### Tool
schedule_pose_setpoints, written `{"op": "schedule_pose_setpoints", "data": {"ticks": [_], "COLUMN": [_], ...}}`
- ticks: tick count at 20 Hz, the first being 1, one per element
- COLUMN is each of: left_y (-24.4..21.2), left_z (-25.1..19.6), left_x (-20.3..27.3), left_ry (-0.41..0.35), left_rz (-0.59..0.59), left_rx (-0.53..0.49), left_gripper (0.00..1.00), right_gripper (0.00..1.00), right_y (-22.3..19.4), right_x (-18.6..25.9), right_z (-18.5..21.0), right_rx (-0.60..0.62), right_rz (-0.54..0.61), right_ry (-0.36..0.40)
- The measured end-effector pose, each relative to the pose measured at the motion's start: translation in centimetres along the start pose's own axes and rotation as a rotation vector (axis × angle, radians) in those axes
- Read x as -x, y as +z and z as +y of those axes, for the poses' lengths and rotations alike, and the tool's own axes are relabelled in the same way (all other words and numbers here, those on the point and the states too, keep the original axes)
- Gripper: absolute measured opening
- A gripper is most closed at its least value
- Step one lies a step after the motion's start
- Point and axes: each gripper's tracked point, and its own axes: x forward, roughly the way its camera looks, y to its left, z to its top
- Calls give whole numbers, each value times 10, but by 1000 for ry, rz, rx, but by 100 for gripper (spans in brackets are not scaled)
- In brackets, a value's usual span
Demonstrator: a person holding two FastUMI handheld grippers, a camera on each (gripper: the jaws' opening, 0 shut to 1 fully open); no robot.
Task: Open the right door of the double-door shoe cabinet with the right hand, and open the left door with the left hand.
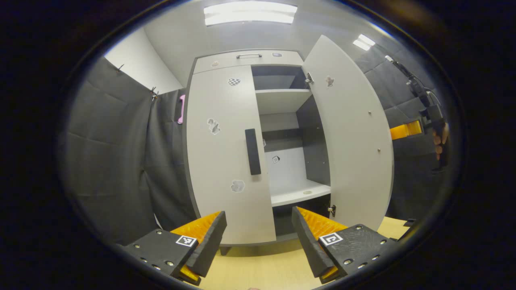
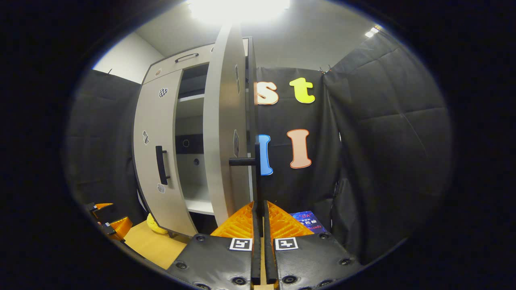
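Right door [image 1: 350, 133], right of centre in the left gripper view, stands swung open; left door [image 1: 225, 153], at centre, is closed, so half remains. Shelves [image 1: 298, 193] appear bare. Right gripper [image 2: 260, 217] fingers clamp the right door's handle [image 2: 256, 161]; left gripper [image 1: 258, 233] fingers spread wide, empty.

Shoe cabinet [image 1: 225, 161] on wooden floor [image 1: 262, 270].
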Motion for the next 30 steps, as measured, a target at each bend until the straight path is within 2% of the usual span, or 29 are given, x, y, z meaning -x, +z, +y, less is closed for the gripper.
{"op": "schedule_pose_setpoints", "data": {"ticks": [1, 2, 5, 7, 10, 11, 12, 13, 20, 30], "left_y": [3, 8, 25, 35, 48, 51, 54, 57, 77, 77], "left_z": [0, 1, 7, 11, 22, 25, 28, 31, 47, 43], "left_x": [-6, -14, -39, -53, -79, -88, -96, -104, -168, -230], "left_ry": [-5, -9, -17, -10, 7, 11, 15, 20, 43, 39], "left_rz": [-5, -10, -26, -37, -53, -55, -58, -55, -58, -22], "left_rx": [2, 10, 42, 55, 62, 61, 60, 58, 31, 26], "left_gripper": [94, 94, 95, 94, 94, 94, 94, 94, 94, 94], "right_gripper": [0, 7, 12, 45, 96, 100, 96, 100, 100, 100], "right_y": [1, 0, 3, 1, -6, -8, -9, -12, -27, -42], "right_x": [6, 8, 23, 33, 46, 49, 53, 55, 70, 86], "right_z": [-3, -9, -23, -28, -44, -50, -53, -56, -79, -98], "right_rx": [-4, -3, 17, 35, 73, 77, 75, 70, 29, -22], "right_rz": [-5, -9, -31, -32, -33, -30, -27, -23, 19, 73], "right_ry": [-9, -18, -64, -69, -127, -149, -164, -176, -254, -336]}}
